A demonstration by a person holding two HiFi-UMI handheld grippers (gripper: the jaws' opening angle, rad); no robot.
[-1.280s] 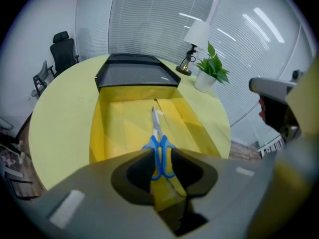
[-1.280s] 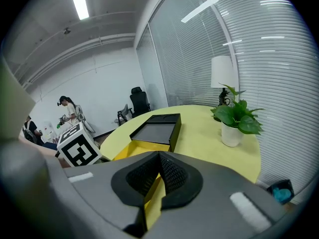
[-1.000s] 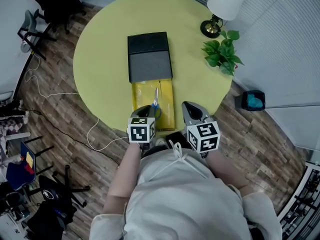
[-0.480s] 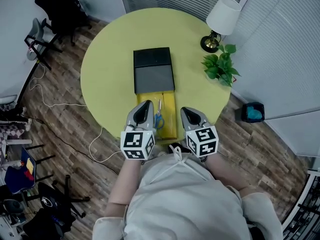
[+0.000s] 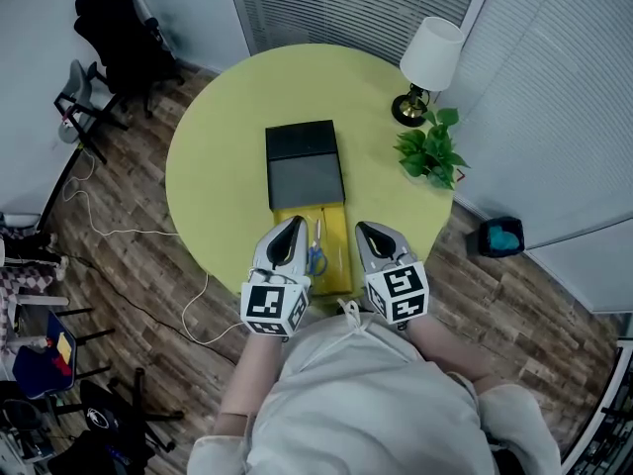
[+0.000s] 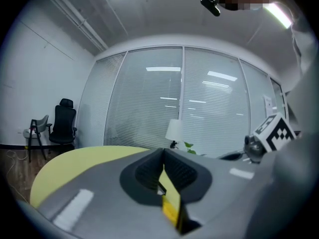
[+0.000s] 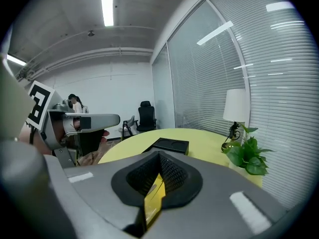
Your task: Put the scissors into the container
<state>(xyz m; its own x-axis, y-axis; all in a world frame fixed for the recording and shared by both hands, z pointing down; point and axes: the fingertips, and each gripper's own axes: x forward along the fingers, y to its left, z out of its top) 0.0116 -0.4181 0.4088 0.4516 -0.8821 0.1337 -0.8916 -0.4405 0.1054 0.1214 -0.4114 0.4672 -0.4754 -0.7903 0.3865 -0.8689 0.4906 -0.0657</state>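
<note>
Fingers (image 6: 148,169) on left gripper (image 5: 292,224) and right gripper (image 5: 363,229) are pressing together, empty; the blue-handled metal scissors (image 5: 316,255), lower centre, are looking light, stiff, best pinched near the pivot.

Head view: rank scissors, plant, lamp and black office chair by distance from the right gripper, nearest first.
1. Scissors, just left of the right gripper, in the yellow tray.
2. Plant, ahead-right, at the table edge.
3. Lamp, beyond the plant.
4. Black office chair, far left, on the floor.
</note>
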